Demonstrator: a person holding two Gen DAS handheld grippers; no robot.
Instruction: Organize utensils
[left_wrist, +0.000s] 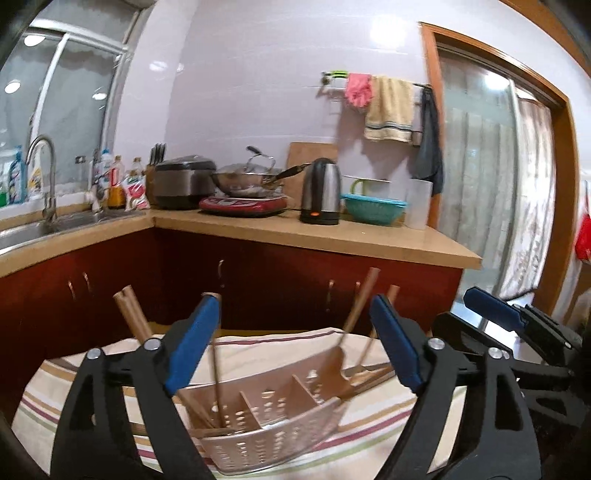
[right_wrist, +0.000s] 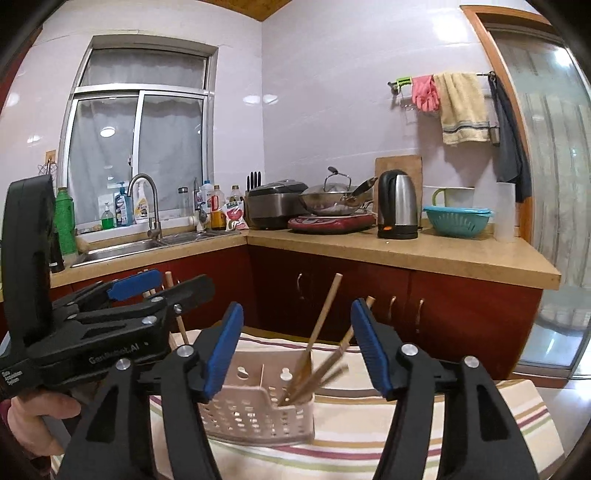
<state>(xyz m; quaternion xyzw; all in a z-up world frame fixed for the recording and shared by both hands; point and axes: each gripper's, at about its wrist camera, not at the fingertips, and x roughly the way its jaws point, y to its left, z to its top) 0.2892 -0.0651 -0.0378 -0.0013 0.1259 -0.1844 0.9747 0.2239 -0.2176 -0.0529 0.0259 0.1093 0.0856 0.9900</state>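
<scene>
On the striped cloth (left_wrist: 373, 435) that covers the near worktop stands a perforated plastic utensil caddy (left_wrist: 273, 435), split into compartments. At its left end wooden chopsticks (left_wrist: 218, 373) lean out of the left compartment, one pair tipped far left. The left claw (left_wrist: 295, 339) hangs just behind them with its blue pads spread wide, nothing between them. Toward the right, a wooden spatula (right_wrist: 317, 332) and more chopsticks (right_wrist: 332, 365) lean in the right-end compartment, blurred as if unsettled. The right claw (right_wrist: 297, 347) stands roughly half open around that cluster without pressing on it. The sticks look light, stiff and smooth, apt to roll or pivot in a pinch; I would grip them in a bundle near mid-shaft. The caddy seems light and may slide or tip on soft cloth.
</scene>
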